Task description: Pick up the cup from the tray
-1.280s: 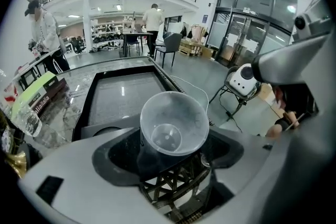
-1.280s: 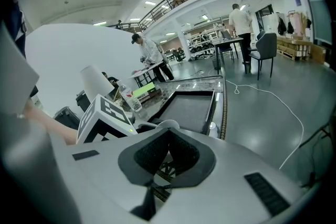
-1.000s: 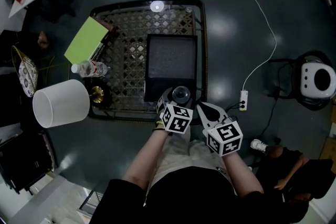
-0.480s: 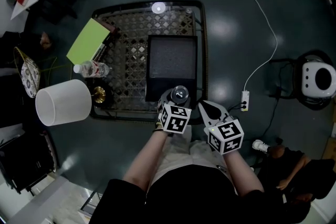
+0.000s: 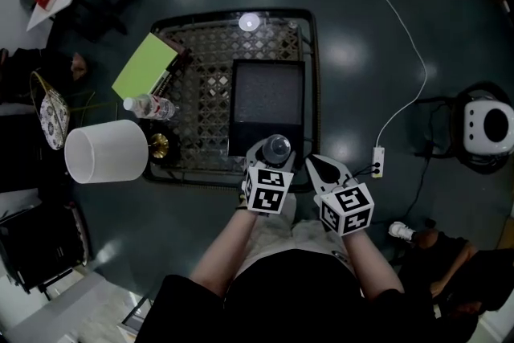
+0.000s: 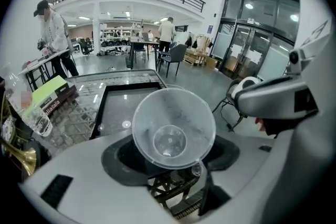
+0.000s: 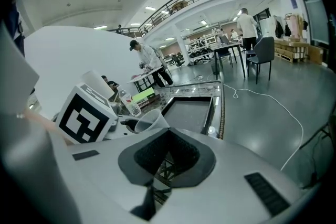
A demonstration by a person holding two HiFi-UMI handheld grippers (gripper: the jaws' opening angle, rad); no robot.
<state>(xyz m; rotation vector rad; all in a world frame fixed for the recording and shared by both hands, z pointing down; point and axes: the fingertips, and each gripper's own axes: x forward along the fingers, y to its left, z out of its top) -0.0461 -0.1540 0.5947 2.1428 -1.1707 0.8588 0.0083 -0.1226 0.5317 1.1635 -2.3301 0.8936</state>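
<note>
A clear plastic cup [image 5: 276, 147] sits between the jaws of my left gripper [image 5: 271, 153], at the near edge of the black tray [image 5: 267, 96]. In the left gripper view the cup [image 6: 173, 128] is tilted with its mouth toward the camera, and the left gripper [image 6: 171, 159] presses on it from both sides. My right gripper [image 5: 322, 167] hangs just right of the tray's near corner, off the table. In the right gripper view its jaws [image 7: 166, 159] meet with nothing between them, and the cup [image 7: 150, 119] shows to its left.
The tray lies on a lattice-topped table [image 5: 201, 92]. On the table's left side lie a green book [image 5: 144, 65] and a water bottle [image 5: 149, 106], beside a white lampshade [image 5: 106, 151]. A power strip [image 5: 376, 161] and its cable lie on the floor to the right.
The left jaws have drawn in round the cup. Both grippers stay at the tray's near edge, and the head view has shifted slightly.
</note>
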